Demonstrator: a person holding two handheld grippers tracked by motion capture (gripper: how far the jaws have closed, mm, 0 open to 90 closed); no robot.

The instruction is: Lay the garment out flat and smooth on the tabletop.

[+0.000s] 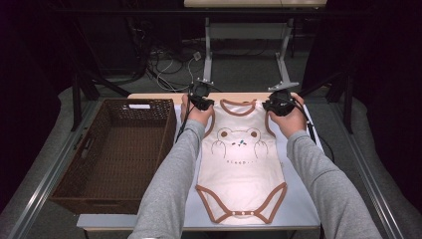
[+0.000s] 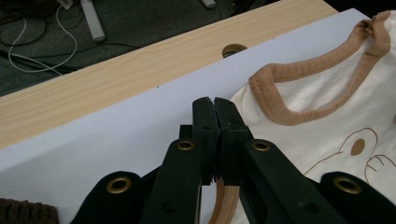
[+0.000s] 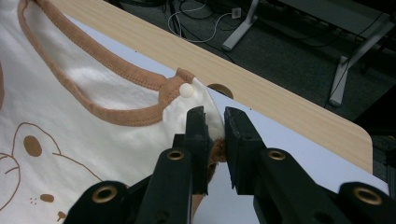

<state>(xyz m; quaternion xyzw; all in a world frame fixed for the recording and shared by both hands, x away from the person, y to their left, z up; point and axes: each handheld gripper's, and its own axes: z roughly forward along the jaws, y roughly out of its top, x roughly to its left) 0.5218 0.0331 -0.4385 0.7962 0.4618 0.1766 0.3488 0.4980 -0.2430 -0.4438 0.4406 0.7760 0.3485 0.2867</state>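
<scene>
I see a cream baby bodysuit with brown trim and a bear face printed on the chest (image 1: 241, 162) lying flat on the pale grey desk (image 1: 298, 199), neck opening toward twelve o'clock and snap crotch toward six o'clock. My left hand-held gripper (image 1: 201, 101) sits at the garment's shoulder at about eleven o'clock; in the left gripper view its black jaws are pressed together on the shoulder edge of the bodysuit (image 2: 327, 116), with the brown trim emerging below them. My right hand-held gripper (image 1: 280, 103) sits at the other shoulder at about one o'clock; in the right gripper view its jaws pinch the shoulder tab of the bodysuit (image 3: 93, 107), just beside a small white snap button (image 3: 186, 90), with a narrow gap left between the jaw tips. Grey-sleeved forearms reach in from six o'clock. A dark brown woven wicker basket (image 1: 79, 164) stands at nine o'clock, just beside the bodysuit's desk mat.
</scene>
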